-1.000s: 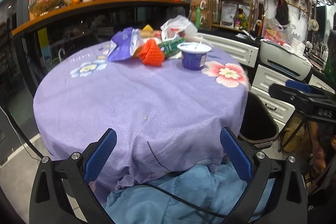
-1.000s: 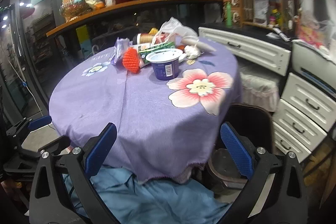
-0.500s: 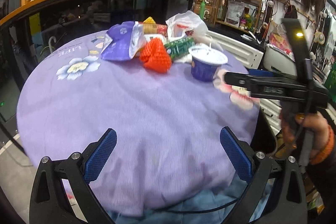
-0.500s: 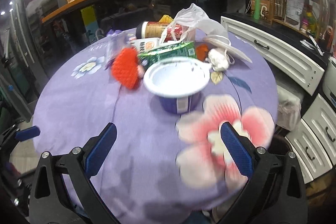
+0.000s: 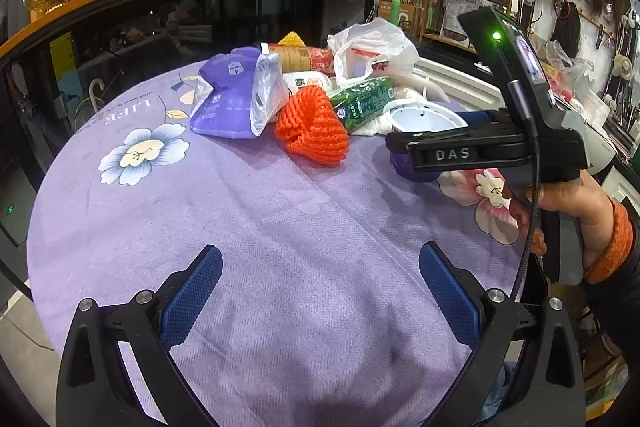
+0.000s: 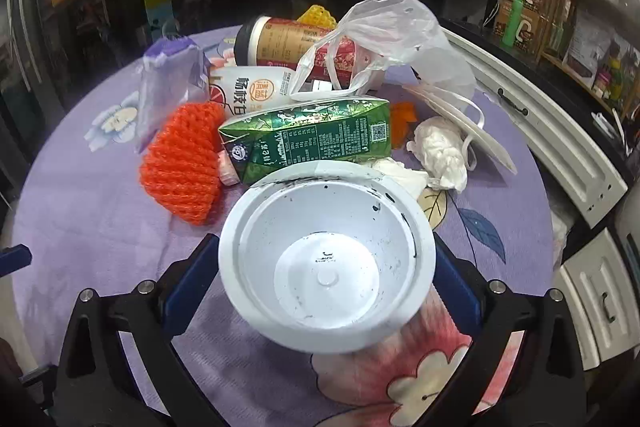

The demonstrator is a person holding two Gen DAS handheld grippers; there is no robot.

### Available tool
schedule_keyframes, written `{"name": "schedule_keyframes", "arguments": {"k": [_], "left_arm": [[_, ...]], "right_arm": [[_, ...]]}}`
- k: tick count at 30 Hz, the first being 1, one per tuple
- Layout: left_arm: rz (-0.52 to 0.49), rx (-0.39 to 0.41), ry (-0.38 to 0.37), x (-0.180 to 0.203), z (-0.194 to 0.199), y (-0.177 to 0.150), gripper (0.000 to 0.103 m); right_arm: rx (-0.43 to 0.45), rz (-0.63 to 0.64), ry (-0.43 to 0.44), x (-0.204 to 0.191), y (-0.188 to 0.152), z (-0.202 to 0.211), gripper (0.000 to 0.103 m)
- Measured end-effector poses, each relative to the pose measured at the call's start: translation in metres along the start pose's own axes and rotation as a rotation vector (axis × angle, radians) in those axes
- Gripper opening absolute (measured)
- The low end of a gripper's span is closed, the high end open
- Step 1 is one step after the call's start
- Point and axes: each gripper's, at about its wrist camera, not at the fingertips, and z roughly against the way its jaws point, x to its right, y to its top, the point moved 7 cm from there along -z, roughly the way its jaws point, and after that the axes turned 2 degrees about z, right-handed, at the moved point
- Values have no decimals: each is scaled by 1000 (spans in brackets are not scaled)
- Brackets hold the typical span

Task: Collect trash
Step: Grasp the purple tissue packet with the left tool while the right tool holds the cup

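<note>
- Starting out, by the look of it: nothing reads as collected, the whole trash pile sits on the purple-clothed counter.
- Left on the counter: white cup, green carton, orange foam net, purple pouch, plastic bag, paper tube can, white pouch, crumpled tissue.
- No bin visible in either view, so drop-off point unknown.
- Step in hand, my read: first pick, the white cup, nearest item in the pile, standing upright at the front of it just before the carton.
- Right gripper: jaws spread, one blue pad on each side of the cup below its rim. Can't tell if pads touch the wall; no squeeze showing, so not gripping.
- Right hand holds the handle roughly level, gripper pointing in across the counter from the right edge; orange cuff at the wrist.
- Left gripper: jaws wide apart, empty, low over bare cloth at the near edge, well apart from the pile, aimed toward it.
- Risk: light empty cup could tip or skid if the jaws close off-centre.
</note>
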Motion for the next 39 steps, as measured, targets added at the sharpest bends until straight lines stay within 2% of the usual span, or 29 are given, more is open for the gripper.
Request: {"name": "schedule_keyframes", "arguments": {"k": [4, 7, 11, 16, 18, 23, 28, 33, 36, 37, 39], "left_arm": [[4, -22, -19, 1, -8, 1, 98], [1, -28, -18, 1, -13, 5, 97], [-18, -11, -14, 4, -19, 14, 97], [-35, 5, 8, 4, -30, 33, 84], [-33, 16, 20, 1, -33, 41, 82], [39, 47, 36, -18, -44, 81, 82], [75, 61, 87, -34, -62, 123, 80], [127, 7, 107, -46, -95, 140, 64], [134, -17, 122, -51, -107, 140, 40], [137, -17, 118, -52, -108, 139, 27], [155, -13, 109, -55, -106, 137, 23]], "right_arm": [[-10, -3, -8, 2, 3, -7, 98], [-6, -11, -7, 4, 4, -8, 91], [7, -38, 29, 4, 2, -6, 91], [41, -49, 36, 6, 0, 10, 91], [53, -50, 42, 7, -2, 18, 91], [82, -53, 48, 7, -10, 38, 91], [113, -43, 39, 4, -15, 54, 91], [120, -37, 45, 2, -19, 63, 91], [126, -29, 41, 1, -22, 66, 91], [130, -29, 38, 2, -22, 67, 91], [134, -35, 41, 3, -24, 69, 91]]}}
